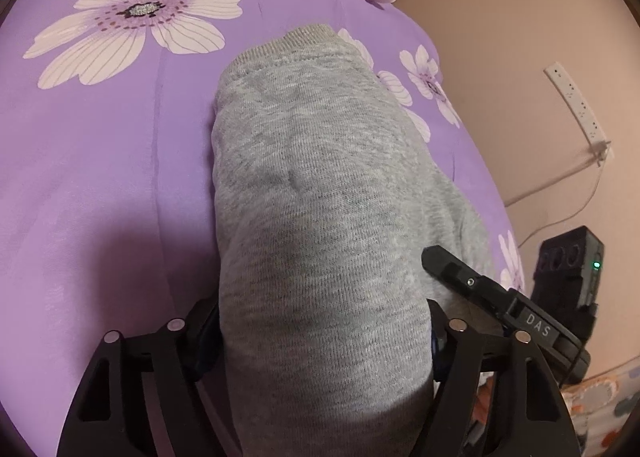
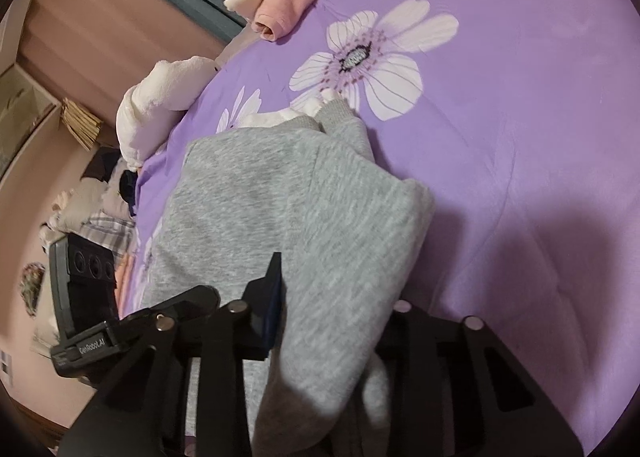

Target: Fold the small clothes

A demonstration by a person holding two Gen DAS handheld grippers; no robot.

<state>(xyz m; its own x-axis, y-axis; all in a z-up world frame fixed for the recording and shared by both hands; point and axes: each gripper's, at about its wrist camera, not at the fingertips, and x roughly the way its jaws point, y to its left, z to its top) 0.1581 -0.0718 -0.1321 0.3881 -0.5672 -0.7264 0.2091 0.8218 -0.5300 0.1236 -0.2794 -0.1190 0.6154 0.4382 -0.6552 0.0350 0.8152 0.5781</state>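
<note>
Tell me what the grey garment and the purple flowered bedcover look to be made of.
Grey garment: likely a cotton-blend sweatshirt knit, matte and heathered, judging by its fine knit rows and ribbed cuff. Purple flowered bedcover: a thin, smooth woven sheet with a faint sheen and printed white daisies; possibly polyester or cotton.

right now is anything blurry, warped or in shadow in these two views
Left wrist view: sharp, fisheye bows the purple bedspread; shadow at lower left. Right wrist view: grey garment slightly motion-smeared; large shadow at lower right.
</note>
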